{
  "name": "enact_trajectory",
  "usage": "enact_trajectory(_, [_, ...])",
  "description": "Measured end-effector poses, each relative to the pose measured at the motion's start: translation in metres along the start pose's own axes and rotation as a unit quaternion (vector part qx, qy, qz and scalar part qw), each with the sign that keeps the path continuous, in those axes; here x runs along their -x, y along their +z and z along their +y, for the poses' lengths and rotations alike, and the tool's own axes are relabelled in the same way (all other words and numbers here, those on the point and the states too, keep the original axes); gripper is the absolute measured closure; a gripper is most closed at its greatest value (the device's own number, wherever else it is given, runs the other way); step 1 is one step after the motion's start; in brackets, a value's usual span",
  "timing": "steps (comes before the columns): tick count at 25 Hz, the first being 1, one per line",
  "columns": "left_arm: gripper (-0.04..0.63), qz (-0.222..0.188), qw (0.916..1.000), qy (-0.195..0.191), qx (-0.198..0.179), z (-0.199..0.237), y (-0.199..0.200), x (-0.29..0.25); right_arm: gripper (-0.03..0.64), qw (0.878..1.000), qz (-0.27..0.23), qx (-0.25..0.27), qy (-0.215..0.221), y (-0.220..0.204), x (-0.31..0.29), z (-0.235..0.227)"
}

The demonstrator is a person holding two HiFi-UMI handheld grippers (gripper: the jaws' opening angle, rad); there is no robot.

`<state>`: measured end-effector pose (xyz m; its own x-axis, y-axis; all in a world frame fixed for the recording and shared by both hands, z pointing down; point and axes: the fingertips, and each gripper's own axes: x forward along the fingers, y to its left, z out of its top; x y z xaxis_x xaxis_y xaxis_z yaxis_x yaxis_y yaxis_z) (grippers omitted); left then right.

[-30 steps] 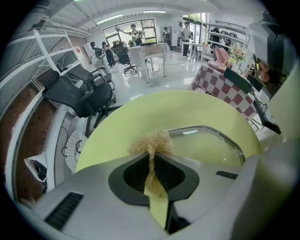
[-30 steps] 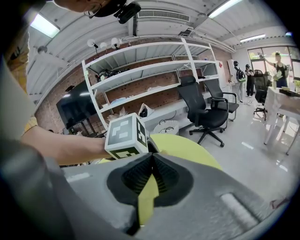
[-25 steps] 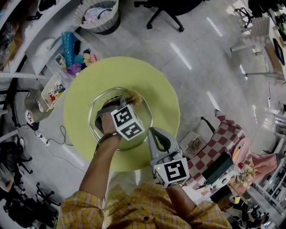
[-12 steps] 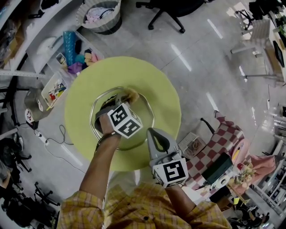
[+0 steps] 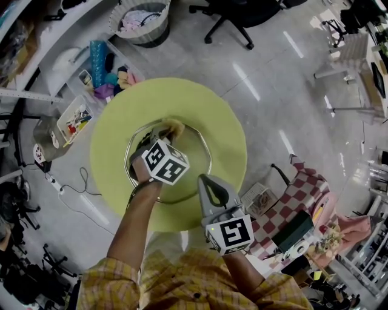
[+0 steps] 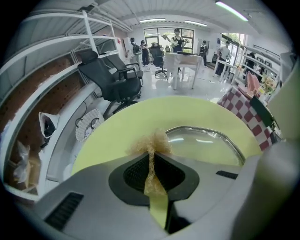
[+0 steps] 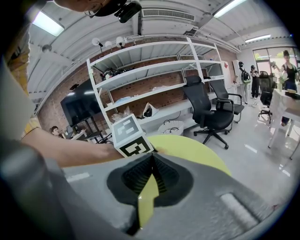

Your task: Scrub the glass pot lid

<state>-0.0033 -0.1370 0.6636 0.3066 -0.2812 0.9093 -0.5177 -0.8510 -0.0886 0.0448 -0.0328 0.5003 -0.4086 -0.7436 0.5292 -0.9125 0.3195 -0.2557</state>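
Observation:
The glass pot lid (image 5: 197, 158) lies flat in the middle of a round yellow-green table (image 5: 200, 109); its metal rim and clear dome also show in the left gripper view (image 6: 206, 143). My left gripper (image 5: 162, 132) is over the lid's far part, shut on a tan mesh scrubber (image 5: 173, 127). That scrubber (image 6: 151, 142) bulges out past the jaw tips of the left gripper (image 6: 151, 154), right at the lid's rim. My right gripper (image 5: 207, 178) hovers at the lid's near right edge, shut with nothing in it (image 7: 151, 158).
A laundry basket (image 5: 139, 21) and an office chair (image 5: 233, 15) stand on the floor beyond the table. A bin of small items (image 5: 76, 118) and shelving sit to the left. A checkered cloth (image 5: 297, 194) lies on the right.
My left gripper has slid a little to the left across the lid with the scrubber in it. The right gripper has stayed where it was.

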Motion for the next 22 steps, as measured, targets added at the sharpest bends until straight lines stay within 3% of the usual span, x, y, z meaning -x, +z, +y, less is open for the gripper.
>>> enact_trajectory(22, [0.558,0.009,0.9982,0.006,0.059,0.028,-0.034,0.011,0.619,1.000,0.002,0.006,0.019,0.002,-0.011,0.026])
